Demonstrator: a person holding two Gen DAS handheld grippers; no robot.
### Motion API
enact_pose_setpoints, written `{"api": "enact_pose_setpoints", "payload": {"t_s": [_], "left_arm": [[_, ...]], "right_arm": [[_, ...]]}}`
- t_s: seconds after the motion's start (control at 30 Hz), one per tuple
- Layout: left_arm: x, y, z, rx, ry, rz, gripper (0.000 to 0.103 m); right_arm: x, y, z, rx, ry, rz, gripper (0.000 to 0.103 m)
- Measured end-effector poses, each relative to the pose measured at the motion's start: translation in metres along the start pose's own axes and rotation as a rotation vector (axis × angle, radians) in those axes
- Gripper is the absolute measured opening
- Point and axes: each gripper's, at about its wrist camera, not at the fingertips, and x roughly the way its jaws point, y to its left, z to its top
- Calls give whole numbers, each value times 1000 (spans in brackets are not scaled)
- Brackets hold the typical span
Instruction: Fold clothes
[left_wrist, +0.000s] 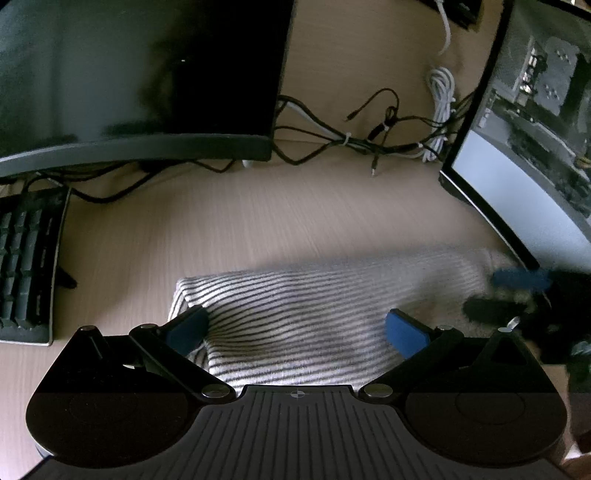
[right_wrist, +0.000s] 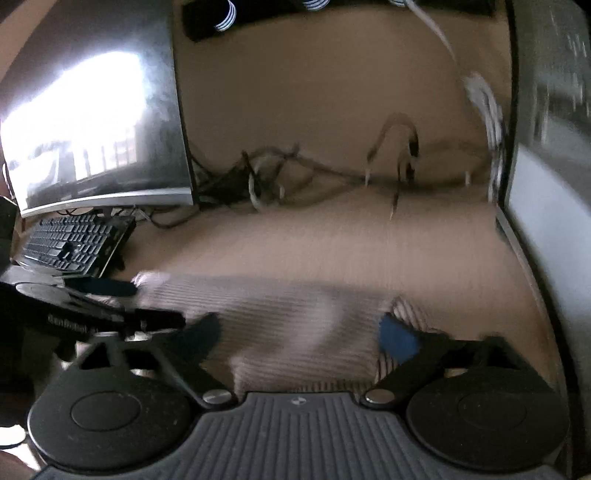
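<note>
Garment: a striped folded garment (left_wrist: 295, 317) is lying on the wooden tabletop (left_wrist: 258, 221), between a keyboard (left_wrist: 26, 266) on one side and a monitor (left_wrist: 535, 155) on the other; its long axis is running side to side across both views

Left hand-held gripper (left_wrist: 295, 330): it is hanging over the garment's near left portion with its jaws spread wide; both blue pads (left_wrist: 402, 332) are sitting over or against the cloth, one near the left folded corner, and are not pinching it; released

Right hand-held gripper (right_wrist: 301, 334): it is straddling the garment's right end with jaws apart and cloth between them; the picture is blurred, so contact is hard to read, though no pinch is showing; released

Key relation: the garment is lying straight ahead of and below both grippers, the left nearer the left end, the right nearer the right end, where a striped underlayer (right_wrist: 406, 314) is peeking out

Judgement: the next fold is probably turning on that long axis; each hand would be taking its own end

Background: loose cables (left_wrist: 369, 136) are lying well behind the garment
</note>
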Motion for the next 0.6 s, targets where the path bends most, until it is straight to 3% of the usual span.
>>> {"api": "enact_pose_setpoints", "payload": {"t_s": [0.13, 0.2, 0.27, 0.47, 0.6], "left_arm": [[-12, 6, 6, -68, 16, -29, 102], [-23, 9, 8, -101, -10, -50, 95], [-31, 9, 9, -113, -28, -50, 67], [-16, 14, -2, -128, 24, -43, 67], [-13, 14, -5, -112, 11, -52, 71]], "right_arm": [[5, 3, -9, -39, 21, -27, 77], [7, 5, -11, -55, 21, -35, 77], [8, 6, -13, -62, 17, -34, 78], [5, 2, -11, -59, 14, -27, 80], [-4, -7, -10, -32, 35, -52, 66]]}}
